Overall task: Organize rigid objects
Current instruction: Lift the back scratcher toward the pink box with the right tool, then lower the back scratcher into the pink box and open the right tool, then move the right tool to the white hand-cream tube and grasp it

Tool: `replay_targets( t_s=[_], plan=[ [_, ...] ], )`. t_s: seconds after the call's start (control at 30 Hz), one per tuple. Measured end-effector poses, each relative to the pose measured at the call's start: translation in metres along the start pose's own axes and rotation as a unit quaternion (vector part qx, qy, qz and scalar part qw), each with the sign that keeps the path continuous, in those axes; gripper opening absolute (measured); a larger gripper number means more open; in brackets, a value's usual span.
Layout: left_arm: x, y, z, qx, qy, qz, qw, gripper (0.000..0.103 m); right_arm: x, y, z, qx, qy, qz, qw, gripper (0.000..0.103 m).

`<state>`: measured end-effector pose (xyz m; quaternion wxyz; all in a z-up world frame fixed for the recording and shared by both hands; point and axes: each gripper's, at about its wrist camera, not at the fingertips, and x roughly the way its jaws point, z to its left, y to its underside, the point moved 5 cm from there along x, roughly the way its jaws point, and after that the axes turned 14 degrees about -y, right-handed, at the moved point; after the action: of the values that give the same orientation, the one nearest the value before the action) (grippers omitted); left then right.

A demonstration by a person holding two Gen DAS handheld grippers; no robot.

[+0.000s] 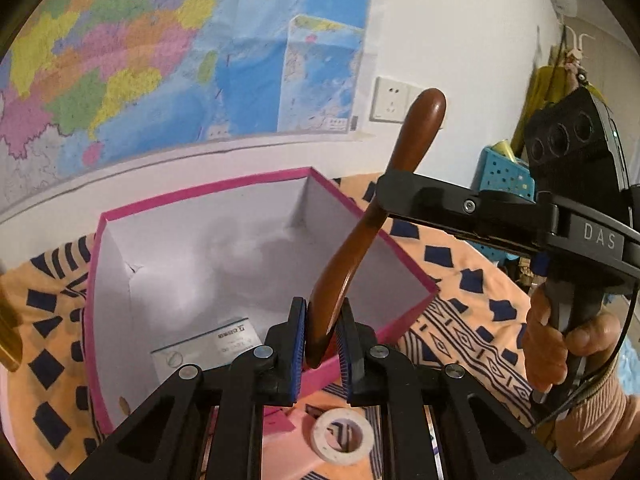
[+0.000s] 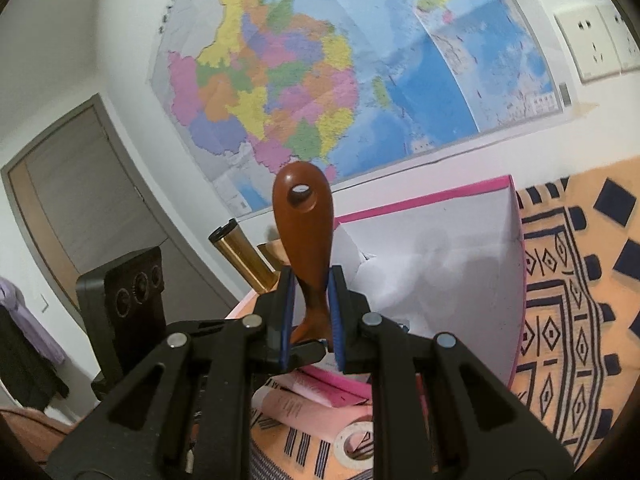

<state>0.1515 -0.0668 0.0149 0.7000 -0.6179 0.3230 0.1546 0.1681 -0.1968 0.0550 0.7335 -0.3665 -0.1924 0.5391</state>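
Wooden spoon (image 1: 340, 280), dark reddish-brown, held in the air above the pink box (image 1: 256, 184). Both grippers are on it. Left gripper (image 1: 322, 336): jaws pinching the broad lower end of the spoon between the blue pads, just over the box's near rim. Right gripper (image 1: 384, 196) comes in from the side, jaws clamped across the narrow neck of the handle, higher up over the box's right wall. Handle tip (image 1: 430, 100) stands tilted up past the box, toward the wall socket (image 1: 392, 100).

Right wrist view: same spoon (image 2: 304, 216) seen end-on, hanging hole near the rounded tip, right gripper (image 2: 312, 312) pinching it at the waist.

Box: open, white inside, a small white carton (image 1: 208, 344) lying on its floor at the near side. Roll of white tape (image 1: 344, 434) lies flat in front of the box, on the orange patterned cloth (image 1: 472, 280) that covers the tabletop. Pink paper (image 2: 312, 400) also lies in front of the box. Gold cylinder (image 2: 244, 260) sits left of the box. Map (image 2: 320, 80) hangs on the wall behind the box. A person's hand (image 1: 560, 344) grips the right gripper's handle, right of the box.
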Motion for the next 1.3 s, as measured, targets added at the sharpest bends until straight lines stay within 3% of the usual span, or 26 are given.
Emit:
replay_targets(
  t_s=[0.47, 0.53, 0.63, 0.7, 0.8, 1.0, 1.3],
  plan=[
    [0.050, 0.010, 0.004, 0.006, -0.035, 0.060, 0.9976, 0.014, 0.021, 0.010, -0.063, 0.096, 0.024, 0.015, 0.995, 0.019],
    [0.056, 0.010, 0.008, 0.001, -0.040, 0.067, 0.9970, 0.014, 0.025, 0.012, -0.069, 0.097, 0.049, 0.031, 0.994, 0.019],
    [0.056, 0.009, 0.014, -0.010, -0.044, 0.067, 0.9967, 0.014, 0.025, 0.015, -0.077, 0.087, 0.101, 0.042, 0.990, 0.034],
    [0.056, 0.010, 0.017, -0.017, -0.042, 0.068, 0.9967, 0.014, 0.022, 0.015, -0.079, 0.079, 0.123, 0.043, 0.988, 0.035],
    [0.051, 0.012, 0.020, -0.024, -0.035, 0.062, 0.9972, 0.016, 0.015, 0.015, -0.075, 0.061, 0.142, 0.038, 0.987, 0.039],
    [0.042, 0.018, 0.022, -0.031, -0.028, 0.048, 0.9980, 0.024, 0.005, 0.021, -0.066, 0.040, 0.141, 0.038, 0.989, 0.039],
    [-0.007, 0.027, 0.017, -0.034, -0.019, -0.016, 0.9991, 0.040, -0.010, 0.035, -0.041, 0.005, 0.118, 0.046, 0.992, 0.040]
  ],
)
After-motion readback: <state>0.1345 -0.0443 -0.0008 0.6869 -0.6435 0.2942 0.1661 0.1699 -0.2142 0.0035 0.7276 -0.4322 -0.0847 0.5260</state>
